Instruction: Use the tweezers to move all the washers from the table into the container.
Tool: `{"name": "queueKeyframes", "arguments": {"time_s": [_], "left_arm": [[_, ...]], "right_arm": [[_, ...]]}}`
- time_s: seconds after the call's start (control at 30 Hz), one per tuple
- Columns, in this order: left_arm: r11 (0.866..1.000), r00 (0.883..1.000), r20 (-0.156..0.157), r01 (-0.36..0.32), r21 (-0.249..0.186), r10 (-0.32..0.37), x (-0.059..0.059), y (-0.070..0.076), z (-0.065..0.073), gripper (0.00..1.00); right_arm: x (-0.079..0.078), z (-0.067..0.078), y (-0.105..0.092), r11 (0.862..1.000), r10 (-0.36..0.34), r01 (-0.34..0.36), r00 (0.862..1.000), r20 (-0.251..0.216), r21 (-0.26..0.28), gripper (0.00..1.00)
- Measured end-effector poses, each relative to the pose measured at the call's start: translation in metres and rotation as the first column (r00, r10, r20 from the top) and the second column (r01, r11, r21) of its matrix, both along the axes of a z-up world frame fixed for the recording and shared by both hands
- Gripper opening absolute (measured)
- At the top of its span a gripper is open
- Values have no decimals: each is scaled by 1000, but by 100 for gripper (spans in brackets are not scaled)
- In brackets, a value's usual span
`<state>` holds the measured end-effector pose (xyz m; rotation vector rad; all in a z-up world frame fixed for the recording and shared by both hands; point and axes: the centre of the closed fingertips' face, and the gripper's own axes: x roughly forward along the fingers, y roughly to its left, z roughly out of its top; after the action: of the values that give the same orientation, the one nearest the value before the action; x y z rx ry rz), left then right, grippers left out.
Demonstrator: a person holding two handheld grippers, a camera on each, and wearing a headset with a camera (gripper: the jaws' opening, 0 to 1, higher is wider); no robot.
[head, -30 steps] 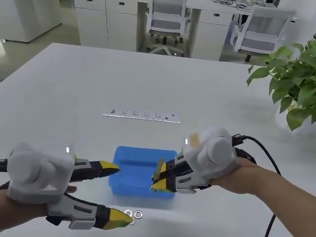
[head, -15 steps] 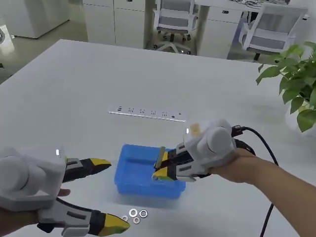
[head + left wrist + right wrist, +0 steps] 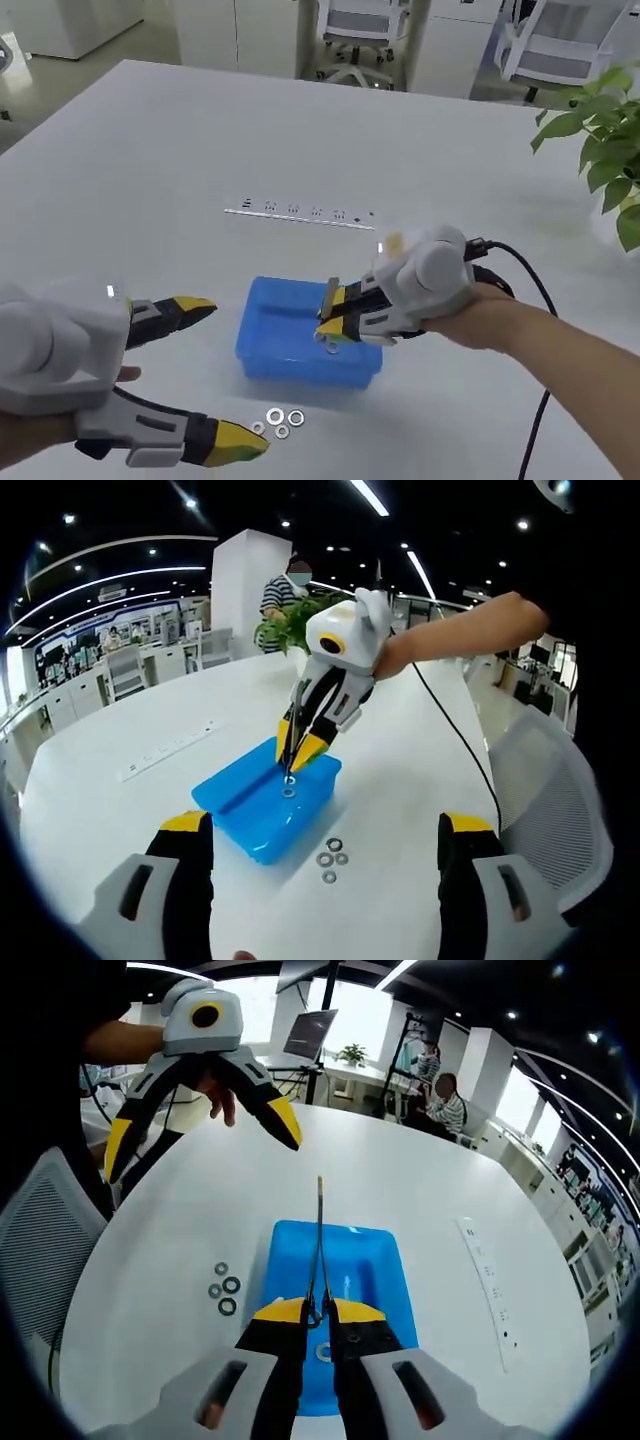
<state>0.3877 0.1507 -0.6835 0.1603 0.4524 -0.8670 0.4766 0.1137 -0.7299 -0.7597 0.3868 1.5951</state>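
A blue container (image 3: pixel 300 345) sits on the white table (image 3: pixel 200 150). My right gripper (image 3: pixel 335 325) hangs over it, shut on thin metal tweezers (image 3: pixel 319 1250) that point down into the container (image 3: pixel 250 805). One washer (image 3: pixel 289 792) lies inside it, just under the tweezer tips. Several washers (image 3: pixel 280 420) lie in a small cluster on the table in front of the container; the right gripper view has this cluster (image 3: pixel 225 1292) to the left of the container (image 3: pixel 370 1260). My left gripper (image 3: pixel 225 378) is open and empty, low at the left, near the cluster.
A white power strip (image 3: pixel 300 213) lies on the table beyond the container. A potted plant (image 3: pixel 610 140) stands at the right edge. Office chairs (image 3: pixel 350 30) stand behind the table. A black cable (image 3: pixel 530 300) trails from the right gripper.
The head camera has tilted, shifting the whole scene. The right gripper stays over the container with the tweezers. The left gripper has sunk a little lower and leftward.
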Motion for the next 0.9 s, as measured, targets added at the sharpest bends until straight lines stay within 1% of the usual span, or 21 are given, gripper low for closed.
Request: {"name": "queueKeyframes", "arguments": {"time_s": [0.2,0.4,0.7,0.83,0.9], "left_arm": [[1000,1000,-5,-11,1,11,2,-3,0,99],[1000,1000,-9,-19,1,19,6,-2,-2,99],[1000,1000,-14,-11,7,11,14,-1,-5,98],[1000,1000,-21,-5,5,6,17,-2,-6,96],[1000,1000,-27,0,4,0,19,-2,-6,92]], "right_arm": [[4,-9,1,1000,0,0,1000,-8,-3,9],[7,-19,3,1000,8,-8,1000,-17,-13,9],[11,-30,5,1000,15,-15,1000,-26,-22,9],[10,-34,7,999,22,-23,999,-33,-24,10],[10,-36,8,999,25,-26,999,-37,-26,10]]}}
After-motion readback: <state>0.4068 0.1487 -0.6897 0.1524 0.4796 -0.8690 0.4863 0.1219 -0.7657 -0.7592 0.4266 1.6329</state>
